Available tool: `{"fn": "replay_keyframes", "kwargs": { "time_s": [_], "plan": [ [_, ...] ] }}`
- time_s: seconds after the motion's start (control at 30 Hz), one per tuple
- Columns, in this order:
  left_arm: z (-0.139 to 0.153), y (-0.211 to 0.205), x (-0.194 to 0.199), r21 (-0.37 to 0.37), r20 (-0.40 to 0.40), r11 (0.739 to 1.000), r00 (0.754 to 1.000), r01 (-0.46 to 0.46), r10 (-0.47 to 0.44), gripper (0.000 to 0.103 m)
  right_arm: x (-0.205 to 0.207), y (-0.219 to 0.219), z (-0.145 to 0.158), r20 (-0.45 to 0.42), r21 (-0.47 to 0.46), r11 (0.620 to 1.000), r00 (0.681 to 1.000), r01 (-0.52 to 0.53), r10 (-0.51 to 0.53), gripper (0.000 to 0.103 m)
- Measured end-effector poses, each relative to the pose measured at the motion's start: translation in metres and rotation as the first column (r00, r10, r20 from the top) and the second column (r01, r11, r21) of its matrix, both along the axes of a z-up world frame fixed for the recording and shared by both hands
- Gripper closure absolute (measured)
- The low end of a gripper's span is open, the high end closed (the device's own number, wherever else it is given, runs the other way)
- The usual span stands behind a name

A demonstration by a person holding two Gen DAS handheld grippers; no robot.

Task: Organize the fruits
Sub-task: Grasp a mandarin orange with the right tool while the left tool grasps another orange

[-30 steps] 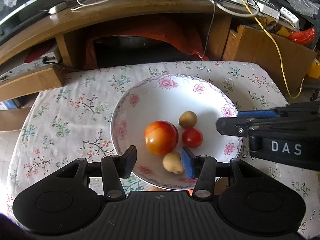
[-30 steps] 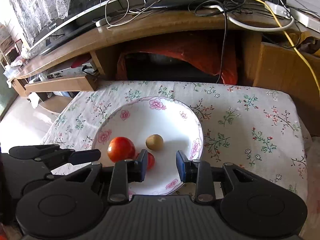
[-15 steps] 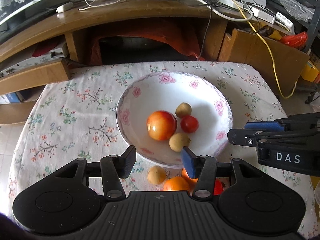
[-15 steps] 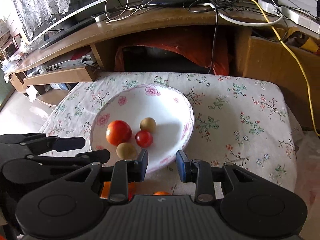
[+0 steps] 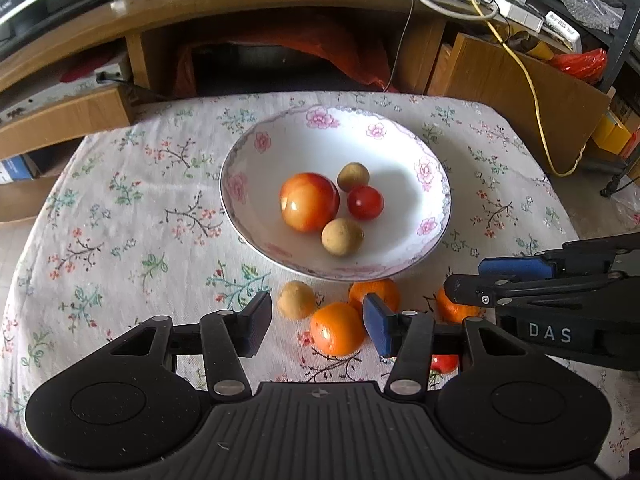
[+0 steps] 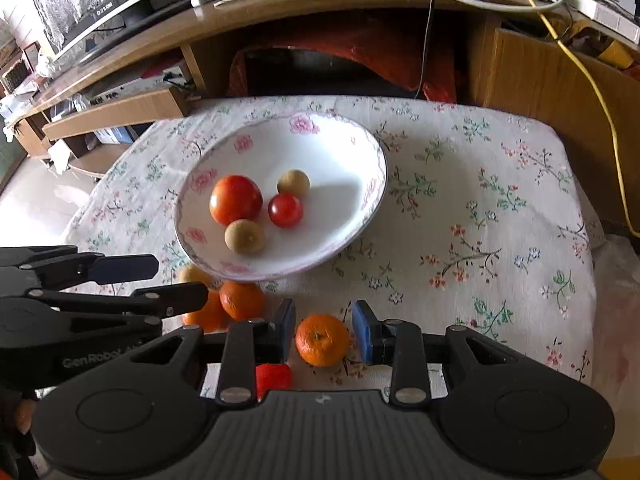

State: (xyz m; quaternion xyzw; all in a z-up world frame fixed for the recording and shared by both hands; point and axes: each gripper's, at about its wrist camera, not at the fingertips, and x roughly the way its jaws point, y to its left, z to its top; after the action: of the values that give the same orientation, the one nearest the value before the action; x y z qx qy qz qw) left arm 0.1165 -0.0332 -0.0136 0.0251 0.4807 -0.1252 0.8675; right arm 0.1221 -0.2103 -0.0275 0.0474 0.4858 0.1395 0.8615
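The left gripper (image 5: 316, 320) was matte black plastic with a ribbed centre plate, 2 round dished caps at its sides, silver rivets on its linkage arms and blue pads (image 5: 374, 322). The right gripper (image 6: 322, 330) looked the same; its side carried white "DAS" lettering, and the left's read "GenRobot".

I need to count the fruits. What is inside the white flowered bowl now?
The white flowered bowl holds four uncovered fruits: a large red-orange tomato, a small red tomato and two tan round fruits.

bowl (image 6: 372, 196) blocks ahead, cloth (image 6: 480, 240) rightward open
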Motion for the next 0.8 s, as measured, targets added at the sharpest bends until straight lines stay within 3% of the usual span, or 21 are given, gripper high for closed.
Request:
{"fn": "replay_keyframes", "kwargs": {
  "time_s": [0.33, 0.7, 0.8],
  "plan": [
    [-0.005, 0.002, 0.003, -0.009, -0.026, 1.000, 1.000, -0.010, 0.010, 0.042, 0.009, 0.006, -0.021, -0.058, -0.006, 1.000, 0.998, -0.025, 0.025, 0.069],
    [-0.011, -0.002, 0.003, -0.008, -0.050, 1.000, 0.999, 0.012, -0.012, 0.042, 0.011, 0.012, -0.020, -0.042, -0.046, 0.998, 0.998, -0.051, 0.049, 0.070],
    [-0.014, -0.005, 0.003, -0.002, -0.063, 1.000, 0.998, 0.009, -0.009, 0.047, 0.008, 0.011, -0.019, -0.039, -0.062, 0.996, 0.998, -0.056, 0.054, 0.070]
  ]
}}
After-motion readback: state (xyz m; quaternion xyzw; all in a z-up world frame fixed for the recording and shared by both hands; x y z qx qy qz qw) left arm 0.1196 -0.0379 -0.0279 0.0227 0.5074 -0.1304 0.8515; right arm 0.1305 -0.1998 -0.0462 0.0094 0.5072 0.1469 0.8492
